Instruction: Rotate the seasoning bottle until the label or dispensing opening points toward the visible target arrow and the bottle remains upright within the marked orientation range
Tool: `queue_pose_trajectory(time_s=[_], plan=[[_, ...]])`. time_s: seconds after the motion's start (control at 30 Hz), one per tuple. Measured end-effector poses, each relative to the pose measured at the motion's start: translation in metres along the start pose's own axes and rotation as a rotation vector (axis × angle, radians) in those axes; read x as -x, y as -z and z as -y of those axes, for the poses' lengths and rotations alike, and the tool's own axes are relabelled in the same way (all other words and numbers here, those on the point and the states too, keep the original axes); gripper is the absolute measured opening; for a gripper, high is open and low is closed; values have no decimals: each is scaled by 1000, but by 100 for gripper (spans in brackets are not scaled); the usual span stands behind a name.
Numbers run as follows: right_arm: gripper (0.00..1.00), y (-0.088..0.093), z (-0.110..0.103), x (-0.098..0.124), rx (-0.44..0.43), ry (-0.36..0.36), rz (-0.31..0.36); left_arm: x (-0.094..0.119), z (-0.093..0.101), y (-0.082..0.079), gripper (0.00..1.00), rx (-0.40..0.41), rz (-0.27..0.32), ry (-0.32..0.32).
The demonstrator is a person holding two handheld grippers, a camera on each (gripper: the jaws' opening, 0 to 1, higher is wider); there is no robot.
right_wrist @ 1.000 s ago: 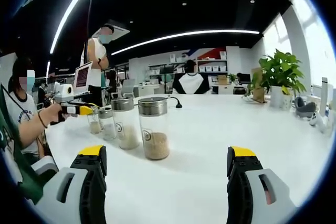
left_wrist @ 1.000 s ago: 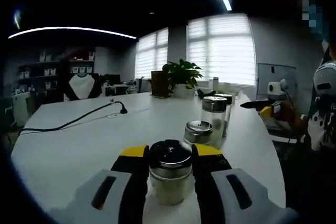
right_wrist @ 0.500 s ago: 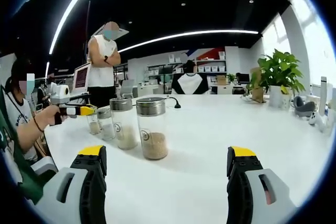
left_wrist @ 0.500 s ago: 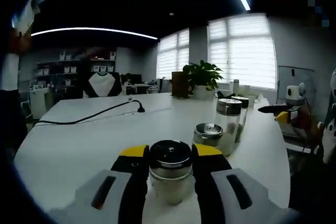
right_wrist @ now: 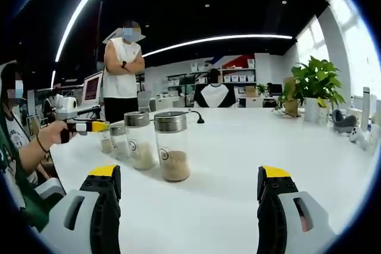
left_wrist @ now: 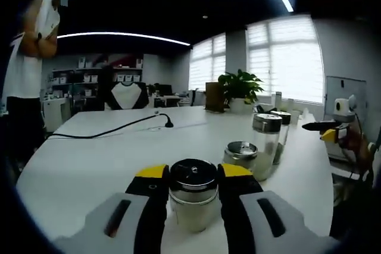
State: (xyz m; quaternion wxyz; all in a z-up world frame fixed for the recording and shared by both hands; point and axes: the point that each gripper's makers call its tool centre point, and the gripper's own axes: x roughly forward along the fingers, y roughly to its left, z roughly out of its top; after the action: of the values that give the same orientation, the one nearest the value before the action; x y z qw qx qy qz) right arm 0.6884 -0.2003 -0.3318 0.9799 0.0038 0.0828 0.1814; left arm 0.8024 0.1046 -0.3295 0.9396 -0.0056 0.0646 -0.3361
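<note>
One seasoning bottle (left_wrist: 193,197) clenched upright in left hand-held gripper (left_wrist: 191,190); right hand-held gripper (right_wrist: 189,187) released

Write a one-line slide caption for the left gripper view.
Left claw shut on a short seasoning bottle, upright on the white table.

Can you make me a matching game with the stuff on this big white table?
Things:
1. short glass seasoning bottle with shiny metal lid
2. right tool
3. thin black cable
4. green potted plant

Places or states:
A. open, holding nothing
B. far end of the table by the window
C. between the left tool's yellow-tipped jaws
D. lying across the white tabletop

Pairs: 1-C, 2-A, 3-D, 4-B
</note>
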Motion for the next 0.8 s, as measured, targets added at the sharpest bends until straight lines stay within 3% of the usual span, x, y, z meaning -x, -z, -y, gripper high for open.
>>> queue_pose_trajectory(time_s=[0.07, 0.17, 0.3, 0.37, 0.47, 0.63, 0.67, 0.8], plan=[[98, 0, 0, 0, 1, -1, 2, 2, -1, -2, 35, 2, 3, -2], [98, 2, 0, -2, -1, -1, -5, 9, -5, -17, 38, -2, 60, 3], [98, 2, -2, -2, 0, -6, -6, 14, -6, -25, 40, -65, 71, 51], [98, 2, -2, -2, 1, -7, -6, 17, -3, -28, 40, -102, 80, 106], [98, 2, -1, -2, -2, -6, -5, 21, 11, -31, 43, -114, 94, 268], [98, 1, -2, -1, -1, -8, 1, 20, 11, -35, 48, -111, 108, 357], [98, 0, -2, 0, 1, -7, 3, 20, 16, -34, 50, -114, 111, 410], [98, -2, -1, 1, 4, -2, 6, 15, 15, -32, 50, -117, 97, 451]])
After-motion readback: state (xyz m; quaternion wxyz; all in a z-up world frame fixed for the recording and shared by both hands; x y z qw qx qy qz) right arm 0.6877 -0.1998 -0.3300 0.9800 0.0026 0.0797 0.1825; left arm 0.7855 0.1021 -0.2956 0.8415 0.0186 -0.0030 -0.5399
